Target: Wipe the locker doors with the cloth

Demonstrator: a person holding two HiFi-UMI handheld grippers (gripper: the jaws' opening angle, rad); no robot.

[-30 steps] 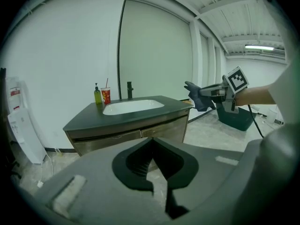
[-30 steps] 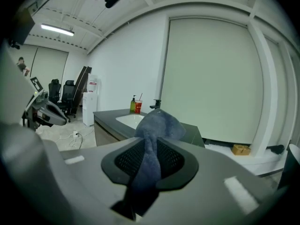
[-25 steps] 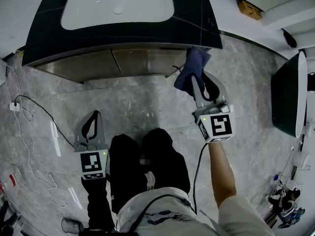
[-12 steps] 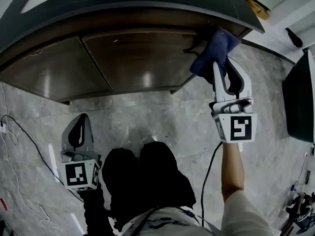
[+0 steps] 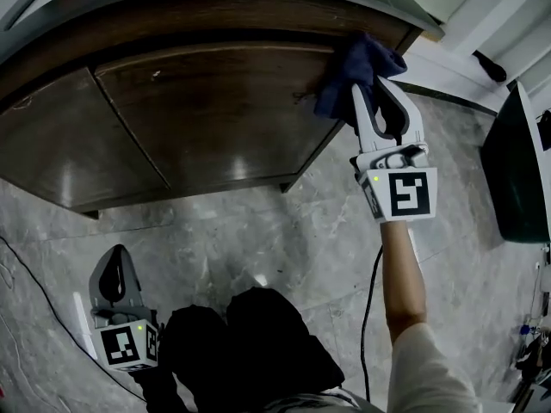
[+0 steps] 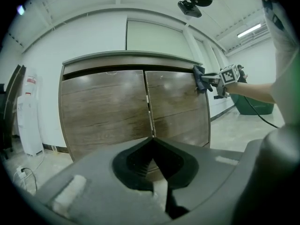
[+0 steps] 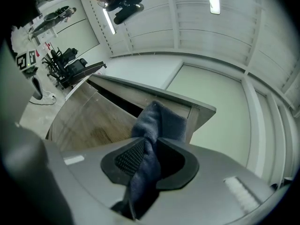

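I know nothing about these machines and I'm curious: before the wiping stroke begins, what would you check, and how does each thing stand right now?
1. Cloth gripped: the right claw is shut on the cloth. Ok.
2. Starting place: the cloth sits at the top right corner of the right door. Ok.
3. Cloth flat against the wood: it is bunched up, and how much of it touches is unclear. Cannot tell.
4. Doors closed: the right door and the left door sit flush, with a thin gap between them. Ok.
5. Left claw out of the way: shut, empty, low and apart from the doors. Ok.
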